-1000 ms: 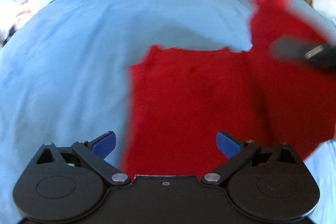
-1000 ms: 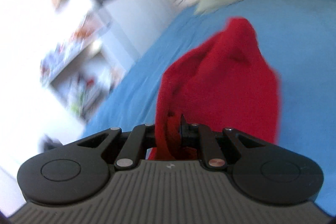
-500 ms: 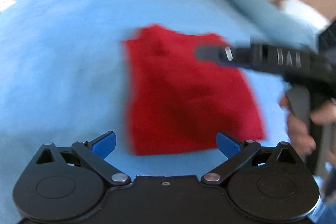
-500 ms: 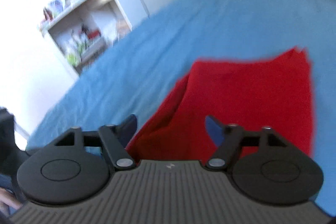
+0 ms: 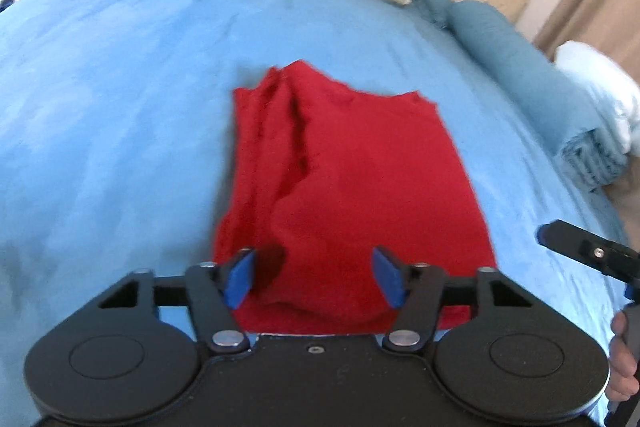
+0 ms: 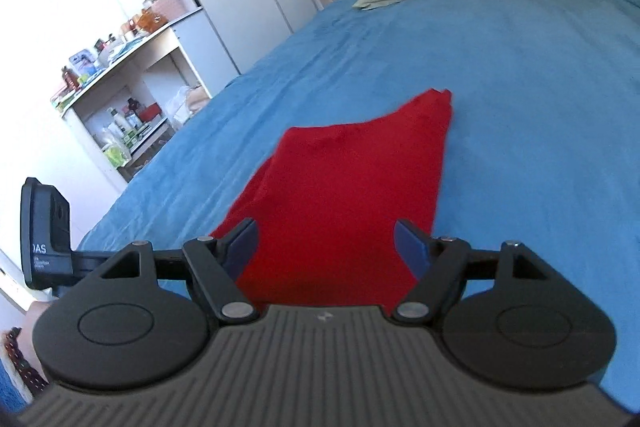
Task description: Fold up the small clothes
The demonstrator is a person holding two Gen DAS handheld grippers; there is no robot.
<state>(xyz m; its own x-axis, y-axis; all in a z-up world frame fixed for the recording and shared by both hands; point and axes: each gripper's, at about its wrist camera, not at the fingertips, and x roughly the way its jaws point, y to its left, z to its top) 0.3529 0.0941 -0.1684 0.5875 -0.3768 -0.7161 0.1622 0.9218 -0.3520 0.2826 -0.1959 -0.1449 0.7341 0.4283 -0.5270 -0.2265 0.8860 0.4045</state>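
Since a second ago the right gripper has let go of the red garment, which then hung bunched from its closed jaws and now lies folded on the blue bed cover, about midway across it and toward the near edge. From the left wrist, the left gripper hovers over the garment's near edge; its jaws have just been closing and stand partly apart, cloth below and between the blue pads, which do not yet press on it. Ridges run along the garment's left side, and the right gripper shows at the right edge with a hand on it. From the right wrist, the right gripper's jaws stand wide apart and empty above the garment's near end, with the bed cover all around and shelves beyond its left edge. A pinch here may catch only the top layer, or the bed cover too, and pull the fold apart.
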